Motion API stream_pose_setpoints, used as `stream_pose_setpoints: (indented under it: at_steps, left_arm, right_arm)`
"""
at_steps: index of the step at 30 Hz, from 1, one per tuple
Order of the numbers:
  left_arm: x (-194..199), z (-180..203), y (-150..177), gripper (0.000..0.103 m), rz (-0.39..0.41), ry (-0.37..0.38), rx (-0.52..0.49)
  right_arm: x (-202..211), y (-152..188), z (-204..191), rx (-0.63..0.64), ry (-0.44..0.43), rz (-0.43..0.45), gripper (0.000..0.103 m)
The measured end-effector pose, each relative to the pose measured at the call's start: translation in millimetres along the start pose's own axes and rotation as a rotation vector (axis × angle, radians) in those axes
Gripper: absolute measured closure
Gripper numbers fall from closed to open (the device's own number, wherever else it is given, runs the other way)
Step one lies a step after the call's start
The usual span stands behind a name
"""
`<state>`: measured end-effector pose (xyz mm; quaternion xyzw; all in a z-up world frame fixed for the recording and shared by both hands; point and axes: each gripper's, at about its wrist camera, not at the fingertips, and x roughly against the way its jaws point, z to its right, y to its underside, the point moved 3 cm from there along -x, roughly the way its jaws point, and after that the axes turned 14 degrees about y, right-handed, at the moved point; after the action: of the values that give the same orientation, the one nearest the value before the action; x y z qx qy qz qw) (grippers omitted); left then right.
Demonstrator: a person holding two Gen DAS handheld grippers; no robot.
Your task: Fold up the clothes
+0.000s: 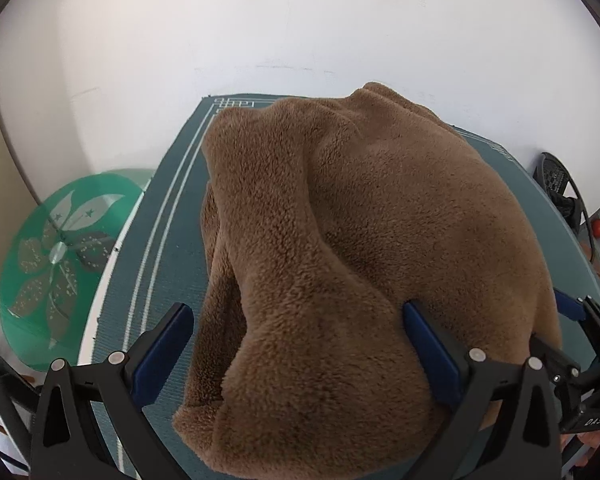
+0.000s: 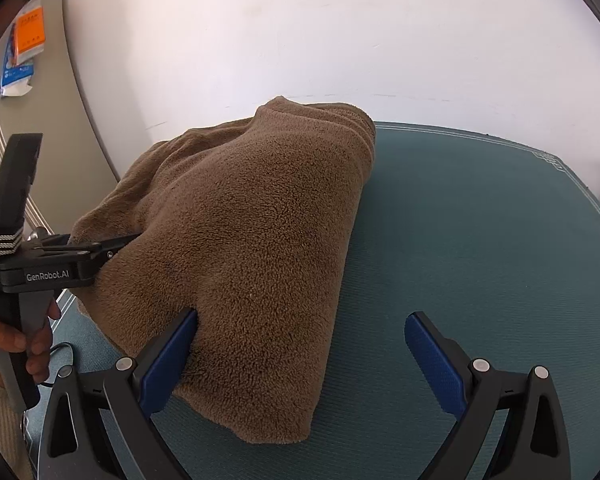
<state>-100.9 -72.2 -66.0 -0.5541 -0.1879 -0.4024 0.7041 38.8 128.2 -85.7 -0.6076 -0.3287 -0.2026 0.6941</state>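
With both sets of tongs — left gripper (image 1: 296, 350) and right gripper (image 2: 300, 354) — spread wide and gripping nothing, press the brown fleece (image 2: 252, 248) flat on the green mat (image 2: 480, 240) — seemingly already folded — before squaring its edges.

I see a plain brown fleece (image 1: 360, 240), teal mat (image 1: 172, 248) w/ pale border lines & a key-pattern corner, green disc (image 1: 60, 248) w/ a pale flower & stars, my black grippers w/ blue pads (image 2: 168, 360), white wall (image 2: 340, 40), orange note (image 2: 30, 28).

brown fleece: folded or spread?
Folded. The brown fleece lies doubled into a thick bundle with stacked layers at its far end, on the green mat.
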Motion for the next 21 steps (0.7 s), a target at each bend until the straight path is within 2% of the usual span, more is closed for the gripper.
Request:
stream_pose_setpoints:
  at_steps: [6, 8, 10, 14, 16, 18, 21]
  left_arm:
    - [-3.6, -3.0, 1.5, 0.000, 0.013, 0.026, 0.013]
    - [3.3, 3.6, 1.5, 0.000, 0.042, -0.010, -0.006]
    - [15.6, 15.8, 0.9, 0.000, 0.094, -0.076, -0.043]
    - [52.8, 57.1, 4.8, 0.000, 0.271, -0.112, -0.175]
    - [63.8, 69.5, 8.0, 0.000, 0.318, -0.065, -0.199]
    - [65.3, 76.1, 11.2, 0.000, 0.314, -0.012, -0.206]
    - [44.3, 67.3, 13.3, 0.000, 0.221, -0.055, -0.162]
  right_arm:
    - [-1.0, 0.3, 1.3, -0.001, -0.002, 0.000, 0.001]
    - [-1.4, 0.1, 1.5, -0.002, -0.003, 0.000, 0.001]
    - [-1.7, 0.2, 1.9, -0.005, -0.003, 0.000, 0.001]
    - [-2.2, 0.7, 2.9, -0.014, -0.009, -0.003, 0.001]
    - [-2.1, 1.3, 3.3, -0.017, -0.014, -0.006, 0.001]
    - [-1.7, 1.3, 2.5, -0.015, -0.012, -0.005, 0.001]
    - [-0.6, 1.3, 0.7, -0.009, -0.002, 0.000, 0.001]
